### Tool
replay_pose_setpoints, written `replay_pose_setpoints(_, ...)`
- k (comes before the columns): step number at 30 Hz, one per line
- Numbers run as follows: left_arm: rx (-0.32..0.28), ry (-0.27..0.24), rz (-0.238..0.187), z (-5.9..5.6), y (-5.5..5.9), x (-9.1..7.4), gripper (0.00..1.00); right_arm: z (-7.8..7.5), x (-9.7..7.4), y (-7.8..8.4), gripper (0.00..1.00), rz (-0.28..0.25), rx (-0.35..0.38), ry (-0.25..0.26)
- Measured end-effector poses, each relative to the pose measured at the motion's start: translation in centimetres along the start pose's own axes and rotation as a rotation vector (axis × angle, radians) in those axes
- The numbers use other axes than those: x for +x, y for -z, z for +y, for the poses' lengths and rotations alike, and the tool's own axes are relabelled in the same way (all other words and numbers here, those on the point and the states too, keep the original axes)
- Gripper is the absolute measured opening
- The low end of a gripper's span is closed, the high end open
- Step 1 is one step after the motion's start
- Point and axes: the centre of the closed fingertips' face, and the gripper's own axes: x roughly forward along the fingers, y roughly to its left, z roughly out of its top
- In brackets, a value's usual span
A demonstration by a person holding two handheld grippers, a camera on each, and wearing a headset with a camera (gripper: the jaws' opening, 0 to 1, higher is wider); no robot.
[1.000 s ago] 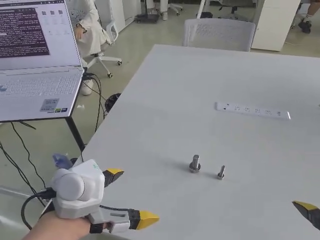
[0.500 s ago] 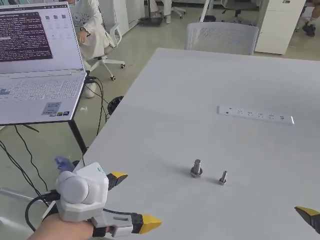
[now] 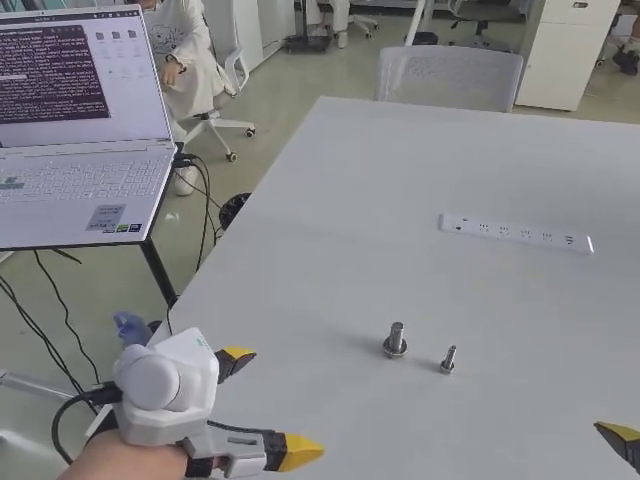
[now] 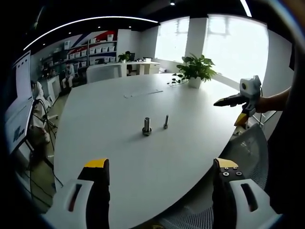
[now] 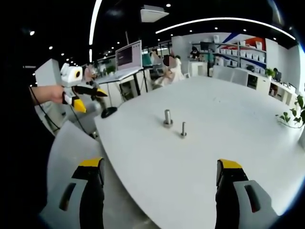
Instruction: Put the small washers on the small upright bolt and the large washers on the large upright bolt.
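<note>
On the worktop [image 3: 330,220], two upright bolts just beside each other — one large bolt [image 3: 395,340], one small bolt [image 3: 448,359]. Off the near edge, two grippers: left gripper [image 3: 268,402] and right gripper [image 5: 159,166], jaws wide apart, holding nothing.

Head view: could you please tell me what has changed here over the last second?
Nothing visibly changed among the things themselves. The whole picture slid a little, so only the camera moved. The left gripper and the right gripper are open and empty, as before. The large bolt and the small bolt stand upright on the table in the same places.
</note>
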Motion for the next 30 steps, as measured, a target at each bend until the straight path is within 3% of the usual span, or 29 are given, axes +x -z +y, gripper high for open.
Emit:
replay_pose_setpoints(21, 0.007, 0.007, 0.011, 0.07, 0.32, -0.21, 0.9, 0.06, -0.23, 0.43, 0.98, -0.005, 0.014, 0.017)
replay_pose_setpoints(30, 0.016, 0.009, 0.002, 0.11, -0.27, -0.23, 0.9, 0.08, -0.14, 0.12, 0.98, -0.019, 0.015, 0.017)
